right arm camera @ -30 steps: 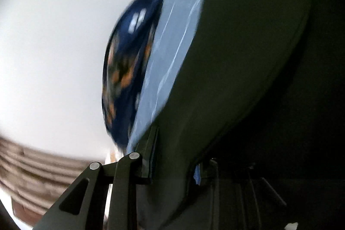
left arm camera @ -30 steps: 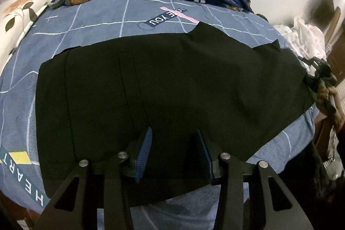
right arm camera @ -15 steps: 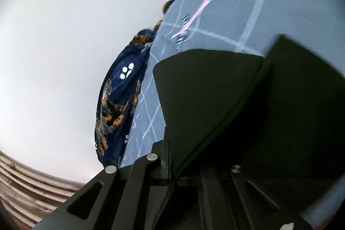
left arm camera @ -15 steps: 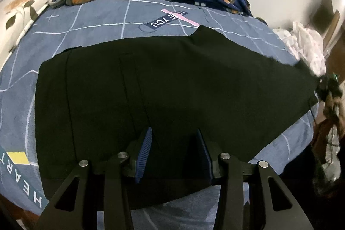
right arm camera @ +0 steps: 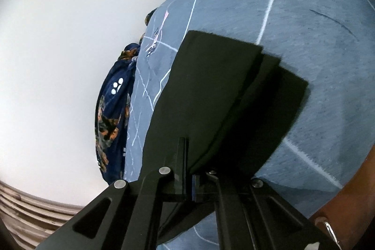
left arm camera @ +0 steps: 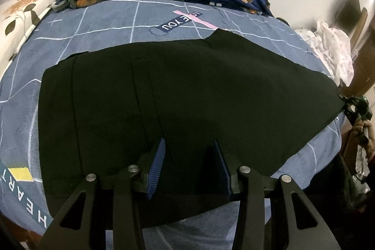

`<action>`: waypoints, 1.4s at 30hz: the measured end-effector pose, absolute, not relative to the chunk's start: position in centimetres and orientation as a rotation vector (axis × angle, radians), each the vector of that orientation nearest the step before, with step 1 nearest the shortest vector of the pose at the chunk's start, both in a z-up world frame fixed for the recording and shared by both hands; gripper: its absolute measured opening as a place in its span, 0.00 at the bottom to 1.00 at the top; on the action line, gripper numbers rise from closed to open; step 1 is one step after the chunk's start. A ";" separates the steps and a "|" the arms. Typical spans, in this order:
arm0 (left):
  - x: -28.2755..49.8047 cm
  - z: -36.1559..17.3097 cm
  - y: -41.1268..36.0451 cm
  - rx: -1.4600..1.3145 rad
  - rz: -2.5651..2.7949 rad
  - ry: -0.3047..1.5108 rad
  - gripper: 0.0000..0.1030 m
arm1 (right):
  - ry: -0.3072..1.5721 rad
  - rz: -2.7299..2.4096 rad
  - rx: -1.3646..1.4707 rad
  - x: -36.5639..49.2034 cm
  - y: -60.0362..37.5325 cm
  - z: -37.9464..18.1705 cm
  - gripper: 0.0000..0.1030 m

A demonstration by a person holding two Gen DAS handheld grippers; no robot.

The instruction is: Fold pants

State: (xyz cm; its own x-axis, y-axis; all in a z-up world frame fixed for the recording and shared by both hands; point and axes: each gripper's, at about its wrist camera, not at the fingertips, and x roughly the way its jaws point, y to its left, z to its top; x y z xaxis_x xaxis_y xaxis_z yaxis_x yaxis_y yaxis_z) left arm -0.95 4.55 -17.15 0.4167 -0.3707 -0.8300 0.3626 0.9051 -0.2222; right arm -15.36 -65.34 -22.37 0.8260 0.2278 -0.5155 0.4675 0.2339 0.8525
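moved: right tongs (right arm camera: pixel 191 182) have dragged the leg end out flat toward the bed (left arm camera: pixel 112 22) edge.
pants (left arm camera: pixel 187 95): black, spread on the bed.
right tongs: clamped on hem (fabric taut).
left tongs (left arm camera: pixel 187 165): apart, over waist, gripping nothing.
risk: unpinned waist may slide, skewing the fold.
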 end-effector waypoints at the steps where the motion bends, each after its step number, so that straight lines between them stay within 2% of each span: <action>1: -1.0 -17.1 4.6 -0.014 -0.461 1.042 0.43 | 0.623 -0.183 1.367 -15.3 -65.4 -22.5 0.07; 6: -0.9 -17.1 4.7 -0.023 -0.464 1.042 0.43 | 0.577 -0.210 1.419 -17.9 -67.4 -22.7 0.06; 14: -0.9 -17.1 4.7 -0.024 -0.466 1.041 0.43 | 0.623 -0.241 1.325 -18.5 -66.9 -21.3 0.06; 26: -0.9 -17.1 5.0 -0.030 -0.476 1.040 0.43 | 0.599 -0.238 1.391 -19.1 -67.7 -22.3 0.06; 32: -1.4 -17.2 4.6 0.020 -0.471 1.010 0.44 | 0.525 -0.318 1.320 -21.7 -69.2 -20.1 0.19; 34: -1.4 -17.3 4.5 0.027 -0.476 1.007 0.48 | 0.509 -0.336 1.330 -22.2 -70.0 -20.1 0.31; 36: -1.5 -17.2 4.3 0.029 -0.479 1.008 0.51 | 0.497 -0.353 1.340 -22.5 -70.9 -20.3 0.36; 42: -1.3 -16.6 4.2 0.020 -0.456 1.021 0.51 | 0.529 -0.341 1.344 -21.4 -71.2 -20.9 0.35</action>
State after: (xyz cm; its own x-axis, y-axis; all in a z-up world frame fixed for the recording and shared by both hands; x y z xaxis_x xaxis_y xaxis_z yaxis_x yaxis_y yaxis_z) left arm -1.28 4.20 -16.63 0.4374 -0.3579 -0.8250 0.3760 0.9061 -0.1937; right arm -21.42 -71.23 -20.86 0.8356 0.0658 -0.5453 0.5240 0.2025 0.8273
